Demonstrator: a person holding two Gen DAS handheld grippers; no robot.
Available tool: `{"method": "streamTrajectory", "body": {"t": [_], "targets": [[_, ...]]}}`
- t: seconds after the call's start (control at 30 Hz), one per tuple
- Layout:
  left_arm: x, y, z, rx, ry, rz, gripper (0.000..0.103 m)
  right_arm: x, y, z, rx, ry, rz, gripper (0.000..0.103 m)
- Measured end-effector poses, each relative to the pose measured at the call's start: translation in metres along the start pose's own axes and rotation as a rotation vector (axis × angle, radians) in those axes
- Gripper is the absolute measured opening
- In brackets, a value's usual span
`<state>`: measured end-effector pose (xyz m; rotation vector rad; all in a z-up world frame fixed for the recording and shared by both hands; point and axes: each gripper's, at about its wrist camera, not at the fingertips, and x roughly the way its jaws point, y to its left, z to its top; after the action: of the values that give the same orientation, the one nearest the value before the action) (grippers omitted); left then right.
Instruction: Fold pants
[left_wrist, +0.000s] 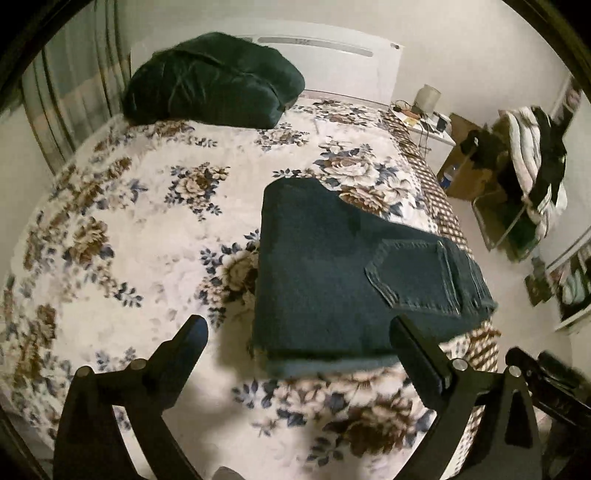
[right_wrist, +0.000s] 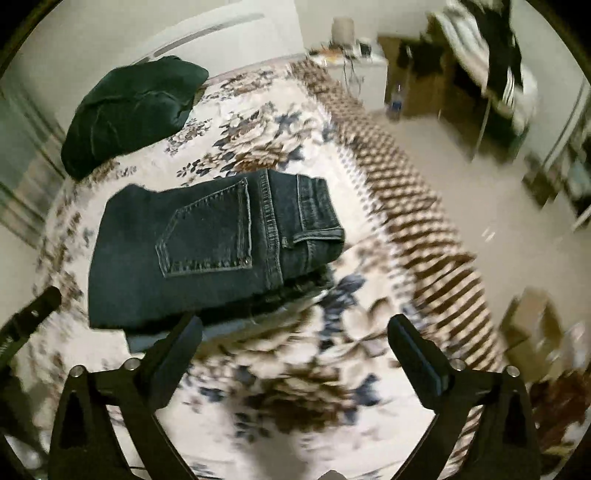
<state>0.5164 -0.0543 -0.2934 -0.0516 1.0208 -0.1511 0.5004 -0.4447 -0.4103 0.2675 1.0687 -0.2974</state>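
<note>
Jeans (left_wrist: 332, 273) folded on bedspread (left_wrist: 122, 236) just ahead of left gripper (left_wrist: 299, 332), right gripper (right_wrist: 295, 332) beside them, both wide open, empty

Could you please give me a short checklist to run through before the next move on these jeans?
1. Left gripper open and empty: ok.
2. Right gripper open and empty: ok.
3. Jeans folded into a compact stack, back pocket on top: ok.
4. Layers lined up at the near edge: not ok, lower layers stick out a little in the right wrist view.
5. Jeans fully on the floral bedspread, not over the edge: ok, though close to the side.
6. Dark green bundle apart from the jeans: ok.
</note>
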Motion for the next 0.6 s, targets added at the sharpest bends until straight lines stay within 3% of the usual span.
{"method": "streamTrajectory", "body": {"t": [0.23, 0.6], "targets": [[-0.069, -0.025, -0.034, 0.039, -0.053, 0.033, 0.101, -0.075, 0.003, -0.032, -0.105, -0.112, -0.055, 0.103], [-0.216, -0.050, -0.087, 0.031, -0.187, 0.067, 0.101, -0.246, -0.018, -0.090, -0.145, -0.275, 0.005, 0.103]]}}
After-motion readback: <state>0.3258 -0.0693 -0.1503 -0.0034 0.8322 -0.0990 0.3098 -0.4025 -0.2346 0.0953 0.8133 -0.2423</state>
